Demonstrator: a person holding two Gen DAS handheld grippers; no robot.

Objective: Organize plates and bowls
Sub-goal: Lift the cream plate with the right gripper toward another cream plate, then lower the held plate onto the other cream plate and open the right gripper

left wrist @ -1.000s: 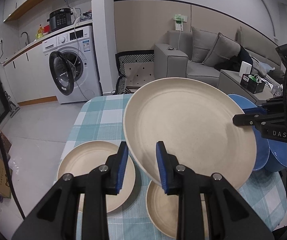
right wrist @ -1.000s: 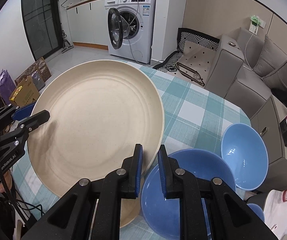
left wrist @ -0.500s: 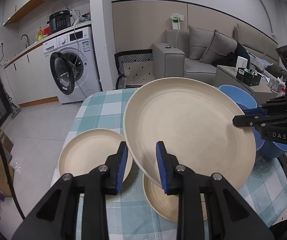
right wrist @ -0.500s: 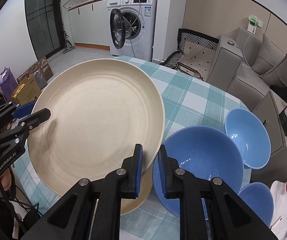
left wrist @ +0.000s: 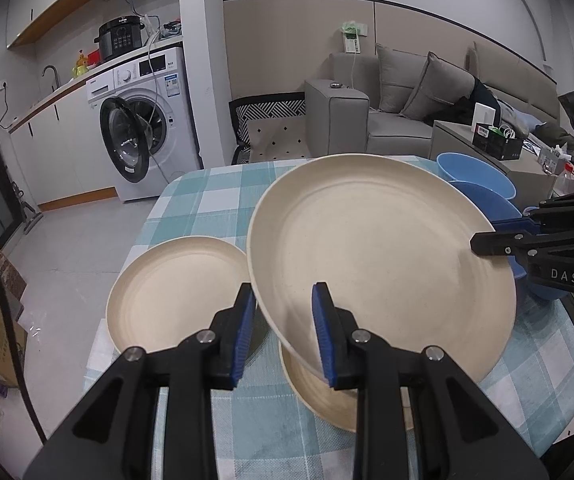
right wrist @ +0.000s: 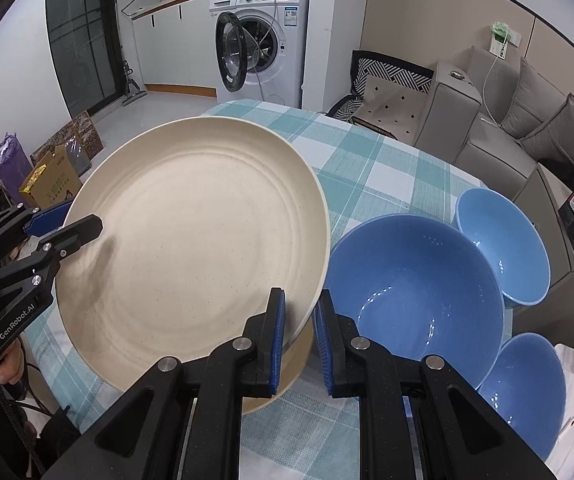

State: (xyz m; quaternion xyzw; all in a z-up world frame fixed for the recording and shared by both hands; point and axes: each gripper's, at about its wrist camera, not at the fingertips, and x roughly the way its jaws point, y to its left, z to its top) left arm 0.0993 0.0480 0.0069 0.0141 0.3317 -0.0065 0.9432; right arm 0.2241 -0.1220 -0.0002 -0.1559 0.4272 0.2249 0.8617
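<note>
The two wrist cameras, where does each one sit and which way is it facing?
Left wrist: on the left claw, facing down across the large cream plate toward the sofa; the right claw shows opposite.
Right wrist: on the right claw, facing the same plate and blue bowls; the left claw shows.
Shared: the plate, both claws.

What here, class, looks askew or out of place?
The large beige plate is off the checked tablecloth, tilted and pinched at opposite rims by the left hand-held gripper and right hand-held gripper. Nothing looks spilled or broken.
</note>
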